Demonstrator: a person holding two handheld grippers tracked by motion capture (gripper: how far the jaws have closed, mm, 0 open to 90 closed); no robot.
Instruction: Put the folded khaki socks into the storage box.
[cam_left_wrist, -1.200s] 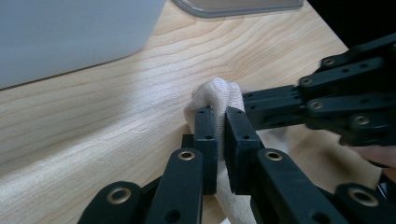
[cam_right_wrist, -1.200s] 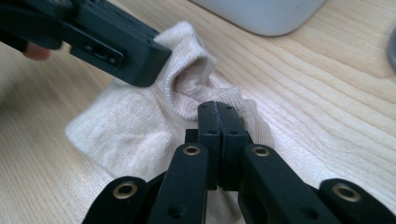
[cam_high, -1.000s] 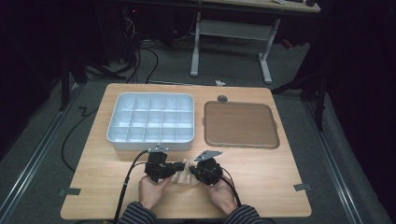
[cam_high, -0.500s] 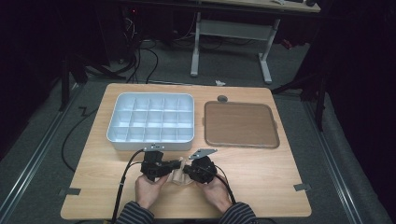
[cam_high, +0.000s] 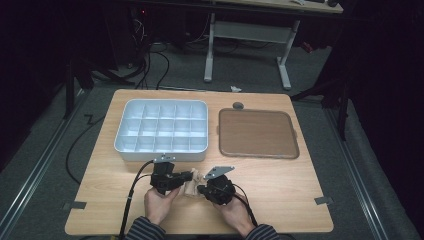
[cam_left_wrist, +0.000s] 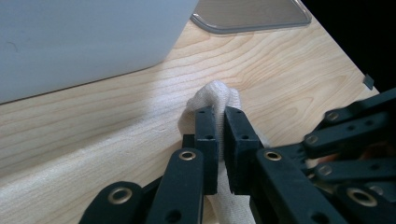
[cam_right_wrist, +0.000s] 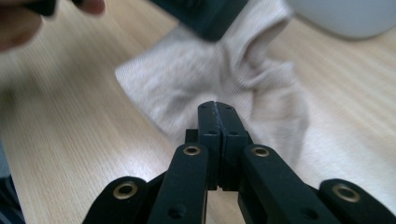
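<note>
A beige cloth (cam_high: 191, 188) is bunched on the worktop (cam_high: 280, 190) near its front edge, between both hands. The left hand-held gripper (cam_left_wrist: 219, 122) is clamped on a fold of it. The right hand-held gripper (cam_right_wrist: 218, 112) is closed fully, jaws touching, at the cloth's edge; a grip cannot be told.
</note>
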